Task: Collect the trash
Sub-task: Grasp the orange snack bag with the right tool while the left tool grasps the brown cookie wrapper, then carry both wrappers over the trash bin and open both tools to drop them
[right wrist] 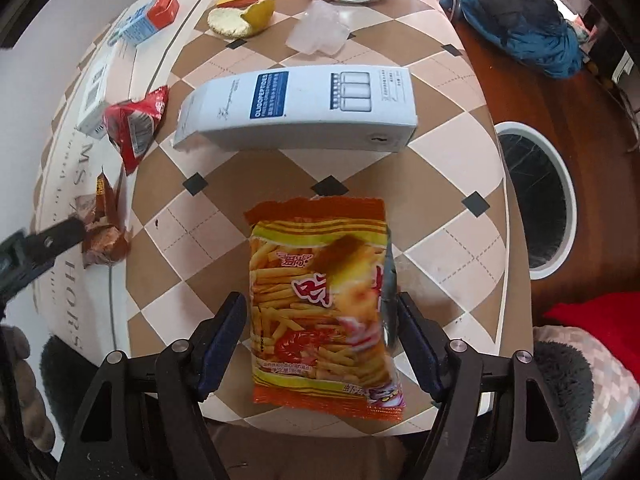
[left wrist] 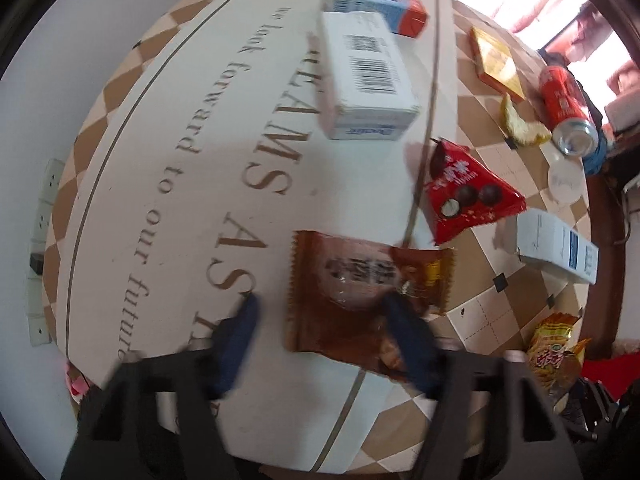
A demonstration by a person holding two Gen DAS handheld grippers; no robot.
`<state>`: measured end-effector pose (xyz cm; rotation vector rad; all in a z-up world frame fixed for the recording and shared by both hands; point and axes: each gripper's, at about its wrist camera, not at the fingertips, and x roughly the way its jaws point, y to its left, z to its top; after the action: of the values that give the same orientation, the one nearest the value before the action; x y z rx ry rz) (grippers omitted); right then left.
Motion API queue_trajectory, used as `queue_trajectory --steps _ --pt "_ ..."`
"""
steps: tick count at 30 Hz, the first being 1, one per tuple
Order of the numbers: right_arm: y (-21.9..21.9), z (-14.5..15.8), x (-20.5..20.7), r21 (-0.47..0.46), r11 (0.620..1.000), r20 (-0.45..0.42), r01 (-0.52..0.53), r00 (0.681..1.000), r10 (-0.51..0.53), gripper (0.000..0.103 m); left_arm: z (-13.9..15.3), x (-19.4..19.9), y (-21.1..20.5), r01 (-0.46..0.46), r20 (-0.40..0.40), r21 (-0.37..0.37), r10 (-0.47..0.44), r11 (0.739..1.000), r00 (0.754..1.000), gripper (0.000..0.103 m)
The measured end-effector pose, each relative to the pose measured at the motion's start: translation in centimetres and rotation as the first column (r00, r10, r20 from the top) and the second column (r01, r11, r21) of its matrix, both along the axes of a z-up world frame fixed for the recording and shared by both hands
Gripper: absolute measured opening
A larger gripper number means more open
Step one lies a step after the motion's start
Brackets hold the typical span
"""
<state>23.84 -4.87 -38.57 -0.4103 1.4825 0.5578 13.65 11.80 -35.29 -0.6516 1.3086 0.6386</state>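
The left tongs (left wrist: 320,316) stand spread around a brown snack wrapper (left wrist: 360,292) on the counter (left wrist: 192,128). The right tongs (right wrist: 320,332) stand spread around a fries bag (right wrist: 320,304) near the counter's edge.

The counter (right wrist: 440,92) ahead of the tool wears a tan-and-cream diamond cloth with a lettered cream panel. Beyond its far edge, daylight glows through pink curtains (left wrist: 532,4). A plain white wall (left wrist: 48,80) with a power strip (left wrist: 42,240) stands off to one side; dark wood floor (right wrist: 508,96) lies opposite.
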Motion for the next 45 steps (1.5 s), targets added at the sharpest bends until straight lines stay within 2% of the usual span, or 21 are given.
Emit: queue_trajectory --steps 2,4,8,10,13,18,21,26,32,39,45 --pt "0.2 0.6 -0.2 -0.021 1.000 0.036 -0.009 0.999 0.010 0.077 0.2 0.4 -1.1 0.026 -0.011 0.036 -0.025 0.999 1.000 0.027" --pt "0.8 1.0 -1.3 -0.043 0.999 0.077 -0.022 0.997 0.025 0.076 0.4 0.6 -2.1 0.055 -0.027 0.083 -0.053 0.995 0.998 0.017" --pt "0.3 2.0 -1.4 -0.023 1.000 0.122 0.004 0.993 -0.001 0.074 1.0 0.3 -3.7 0.084 -0.037 0.138 -0.079 0.987 0.996 0.013" --pt "0.6 2.6 -2.4 -0.016 1.000 0.137 -0.005 0.991 0.007 0.058 1.7 -0.4 -4.5 0.093 -0.038 0.167 -0.087 0.982 0.995 0.012" --pt "1.3 3.7 -2.9 -0.004 0.999 0.146 -0.034 0.989 0.034 0.046 2.9 -1.1 -5.5 0.093 -0.032 0.201 -0.089 0.975 0.996 0.009" --pt "1.2 4.7 -3.4 0.036 0.998 0.136 -0.049 0.990 0.043 0.043 6.5 -3.4 -6.9 0.088 -0.011 0.273 -0.088 0.958 0.996 0.008" --pt "1.1 6.0 -3.8 0.057 0.996 0.159 -0.065 0.986 0.055 0.043 8.4 -5.3 -5.7 0.079 0.007 0.309 -0.086 0.948 0.996 0.008" --pt "1.2 9.5 -4.4 0.108 0.990 0.224 -0.096 0.972 0.070 0.043 10.8 -6.8 -3.7 0.058 0.045 0.355 -0.079 0.933 0.996 0.008" --pt "1.0 14.9 -4.3 0.194 0.972 0.294 -0.135 0.953 0.073 0.043 15.2 -7.5 -4.9 0.054 0.092 0.414 -0.100 0.908 0.991 0.008" --pt "-0.9 20.1 -3.9 0.300 0.943 0.337 -0.145 0.941 0.037 0.043 19.5 -5.0 -7.6 0.083 0.141 0.468 -0.167 0.880 0.976 0.008" --pt "-5.4 22.6 -0.8 0.378 0.922 0.323 -0.082 0.945 -0.049 0.043 21.9 1.2 -12.1 0.168 0.183 0.468 -0.281 0.868 0.942 0.008"
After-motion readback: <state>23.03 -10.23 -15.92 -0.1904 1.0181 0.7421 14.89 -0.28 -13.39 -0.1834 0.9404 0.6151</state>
